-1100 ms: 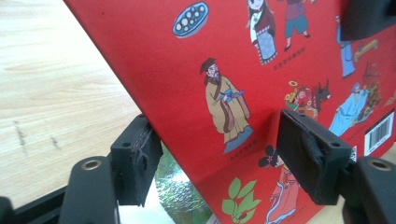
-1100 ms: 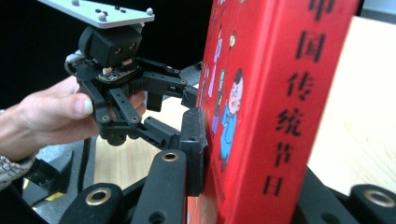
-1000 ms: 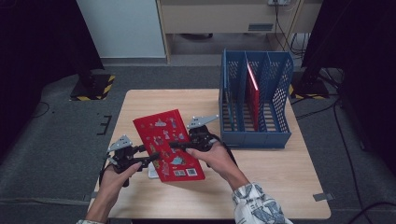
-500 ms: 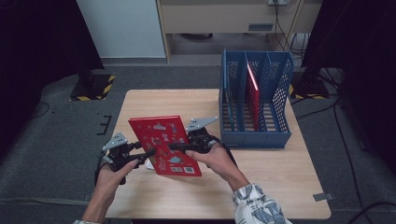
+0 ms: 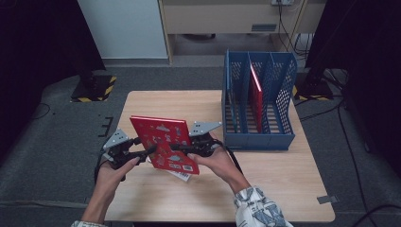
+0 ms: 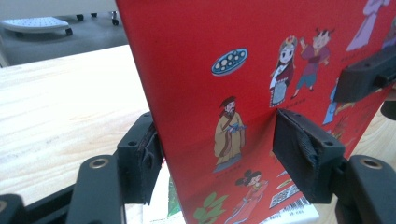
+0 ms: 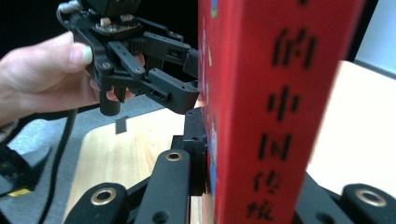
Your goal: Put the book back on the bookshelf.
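The right claw [image 5: 182, 147] is clamped on a red book [image 5: 164, 143], gripping it by the spine edge; in the right gripper view the spine [image 7: 275, 112] with its black characters stands upright between the two jaws, and the pad on one side presses flat against the cover. The book is held tilted up above the near left part of the worktop [image 5: 283, 189], its picture cover facing the person.

The left claw [image 5: 147, 152] straddles the book's opposite edge. In the left gripper view one pad [image 6: 147, 161] lies against the back of the book, while the other pad [image 6: 303, 161] stands a little clear of the picture cover, so this claw is loose, not pinching. Its jaws have just been opening slightly with the book between them.

A blue file rack [image 5: 259, 101] stands at the right of the worktop, with another red book [image 5: 256, 94] upright in a slot.
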`<state>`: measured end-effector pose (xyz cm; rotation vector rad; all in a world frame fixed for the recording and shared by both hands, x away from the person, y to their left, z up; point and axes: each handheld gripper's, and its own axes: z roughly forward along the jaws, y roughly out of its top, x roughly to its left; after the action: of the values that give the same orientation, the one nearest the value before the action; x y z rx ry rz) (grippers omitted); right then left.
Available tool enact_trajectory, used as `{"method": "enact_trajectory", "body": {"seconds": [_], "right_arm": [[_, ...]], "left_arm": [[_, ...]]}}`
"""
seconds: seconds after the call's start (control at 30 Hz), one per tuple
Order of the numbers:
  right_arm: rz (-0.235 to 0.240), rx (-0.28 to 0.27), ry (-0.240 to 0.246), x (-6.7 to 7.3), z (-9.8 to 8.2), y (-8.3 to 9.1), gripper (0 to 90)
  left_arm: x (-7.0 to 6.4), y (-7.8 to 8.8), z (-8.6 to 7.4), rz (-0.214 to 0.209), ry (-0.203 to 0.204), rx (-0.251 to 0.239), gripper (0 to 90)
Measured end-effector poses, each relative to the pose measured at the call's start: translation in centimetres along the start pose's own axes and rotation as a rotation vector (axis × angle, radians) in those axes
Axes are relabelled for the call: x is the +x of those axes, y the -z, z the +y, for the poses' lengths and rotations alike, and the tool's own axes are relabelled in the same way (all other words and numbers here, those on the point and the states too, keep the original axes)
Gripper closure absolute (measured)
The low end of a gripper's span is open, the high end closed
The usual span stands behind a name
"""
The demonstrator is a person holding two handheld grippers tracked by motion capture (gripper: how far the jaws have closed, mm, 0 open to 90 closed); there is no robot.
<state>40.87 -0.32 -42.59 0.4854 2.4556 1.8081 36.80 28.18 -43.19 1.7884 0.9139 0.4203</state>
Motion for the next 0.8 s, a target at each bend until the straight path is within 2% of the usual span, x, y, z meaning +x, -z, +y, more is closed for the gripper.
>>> {"method": "enact_trajectory", "body": {"seconds": [0.43,0.8], "right_arm": [[-0.02,-0.015,0.019,0.1,-1.3,-0.2,76.9],[-0.045,-0.113,0.042,1.0,0.2,0.2,67.3]], "left_arm": [[-0.1,0.1,-0.2,0.007,-0.018,-0.029,34.3],[-0.3,0.2,-0.2,0.008,-0.031,-0.024,34.0]]}}
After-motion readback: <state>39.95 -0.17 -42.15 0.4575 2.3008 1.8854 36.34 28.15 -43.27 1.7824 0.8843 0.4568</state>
